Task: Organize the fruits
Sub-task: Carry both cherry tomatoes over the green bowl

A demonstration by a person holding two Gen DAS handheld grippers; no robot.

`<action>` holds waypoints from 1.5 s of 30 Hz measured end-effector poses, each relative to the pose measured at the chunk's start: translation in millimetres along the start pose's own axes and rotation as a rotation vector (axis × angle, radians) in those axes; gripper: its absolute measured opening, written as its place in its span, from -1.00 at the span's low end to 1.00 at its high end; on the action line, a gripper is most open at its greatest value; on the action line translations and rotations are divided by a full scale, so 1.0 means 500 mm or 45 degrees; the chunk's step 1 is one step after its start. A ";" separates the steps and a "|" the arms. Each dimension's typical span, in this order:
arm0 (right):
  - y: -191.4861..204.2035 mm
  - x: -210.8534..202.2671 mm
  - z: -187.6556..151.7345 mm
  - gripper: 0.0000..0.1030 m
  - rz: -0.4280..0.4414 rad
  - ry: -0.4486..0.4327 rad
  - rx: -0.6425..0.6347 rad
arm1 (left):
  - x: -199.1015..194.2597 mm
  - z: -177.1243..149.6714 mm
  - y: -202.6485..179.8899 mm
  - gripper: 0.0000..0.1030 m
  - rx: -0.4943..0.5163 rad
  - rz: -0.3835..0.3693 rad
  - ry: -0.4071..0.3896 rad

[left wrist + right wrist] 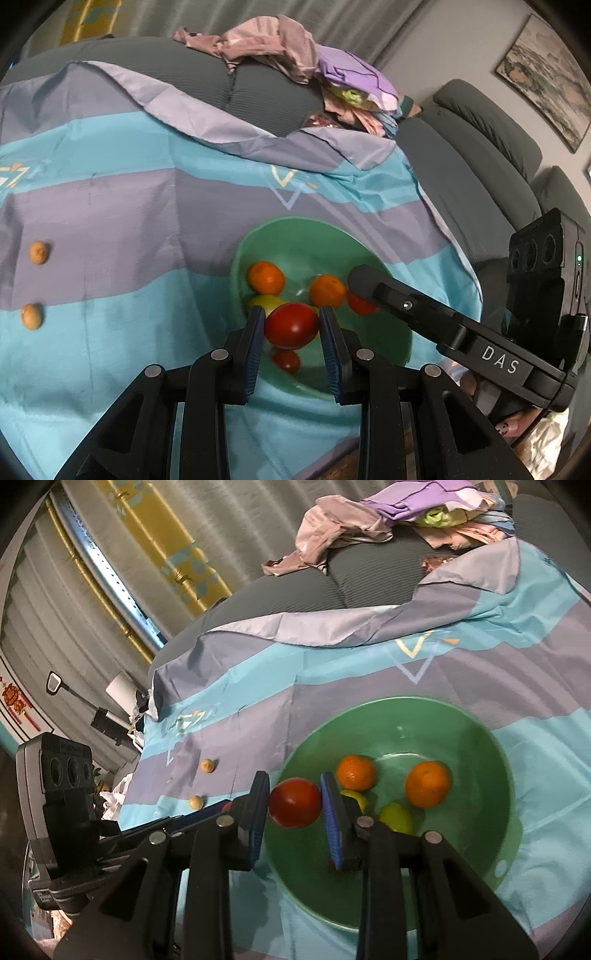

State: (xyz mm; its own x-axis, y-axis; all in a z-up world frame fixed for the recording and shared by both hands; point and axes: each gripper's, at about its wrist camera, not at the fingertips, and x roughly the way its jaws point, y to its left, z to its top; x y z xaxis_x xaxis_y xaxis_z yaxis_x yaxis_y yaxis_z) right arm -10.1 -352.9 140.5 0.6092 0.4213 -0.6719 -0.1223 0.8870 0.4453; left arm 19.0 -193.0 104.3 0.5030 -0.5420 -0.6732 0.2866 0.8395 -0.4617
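Green bowl [480,738] with oranges [427,784], limes [396,818]; each claw [291,325] [294,805] gripping a red tomato [291,325] [294,803].

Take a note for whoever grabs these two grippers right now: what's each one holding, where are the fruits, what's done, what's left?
Left gripper: shut on a round red fruit, held over the green bowl.
Right gripper: shut on a second round red fruit, near the bowl's rim.
Done: two oranges and two yellow-green fruits sit in the bowl.
Left: probably release both red fruits into the bowl, then fetch the two small tan fruits lying on the striped blue-grey cloth.
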 end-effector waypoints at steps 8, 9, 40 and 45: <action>-0.037 -0.016 0.003 -0.41 -0.034 -0.025 0.046 | 0.037 0.009 -0.035 -0.42 0.058 -0.022 0.015; -0.042 -0.016 0.003 -0.41 -0.036 -0.026 0.056 | 0.042 0.010 -0.040 -0.42 0.061 -0.027 0.019; -0.110 -0.010 0.007 -0.40 -0.109 0.010 0.151 | 0.121 0.004 -0.073 -0.42 0.084 -0.038 0.116; -0.111 -0.004 0.008 -0.39 -0.120 0.023 0.147 | 0.130 0.001 -0.070 -0.42 0.083 -0.033 0.130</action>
State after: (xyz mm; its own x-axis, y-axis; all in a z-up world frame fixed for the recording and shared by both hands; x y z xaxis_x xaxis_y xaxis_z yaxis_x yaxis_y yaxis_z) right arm -1.2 -403.6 119.6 0.5997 0.3410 -0.7240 0.0264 0.8957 0.4438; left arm 42.2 -257.4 76.9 0.4100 -0.5618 -0.7185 0.3523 0.8242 -0.4434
